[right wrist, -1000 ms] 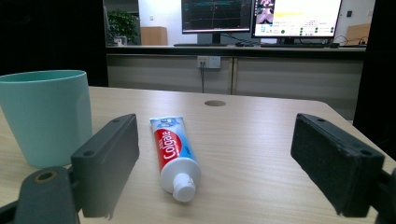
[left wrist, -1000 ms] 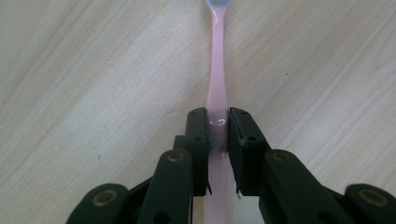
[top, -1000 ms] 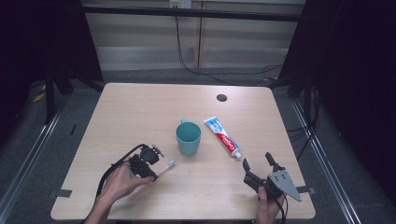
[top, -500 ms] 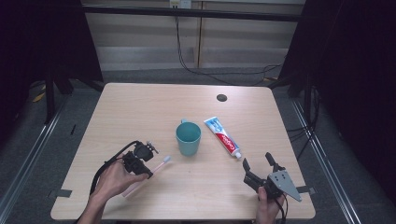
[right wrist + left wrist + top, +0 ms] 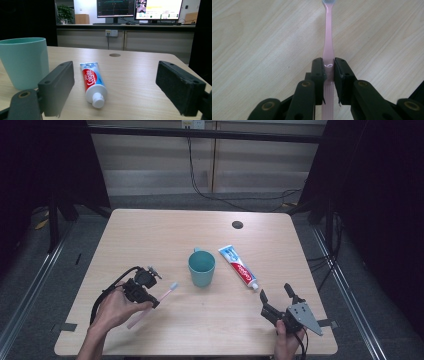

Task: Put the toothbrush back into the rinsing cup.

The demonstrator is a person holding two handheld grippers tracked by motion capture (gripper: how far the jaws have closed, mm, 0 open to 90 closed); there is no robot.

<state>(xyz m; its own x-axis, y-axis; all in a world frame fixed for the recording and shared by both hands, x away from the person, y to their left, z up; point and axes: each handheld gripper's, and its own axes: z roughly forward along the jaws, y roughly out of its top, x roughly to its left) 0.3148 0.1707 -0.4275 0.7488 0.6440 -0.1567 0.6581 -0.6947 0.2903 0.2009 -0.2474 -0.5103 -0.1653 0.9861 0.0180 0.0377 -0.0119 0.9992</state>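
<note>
The left gripper (image 5: 145, 287) is clamped on the pink toothbrush (image 5: 159, 298) at mid-handle, near-left on the table (image 5: 150, 235), with the bristle end pointing toward the cup (image 5: 201, 268). The brush appears meant for the cup, so I'd keep the grip firm, raise the head clear of the rim, and tilt the brush upright before lowering it in; a clamp this near the middle could let the brush pivot. The right gripper (image 5: 276, 299) waits near-right, jaws wide apart and holding nothing. The toothpaste (image 5: 239, 268) lies just right of the cup, out of the brush's path. Nothing stands between brush and cup.
</note>
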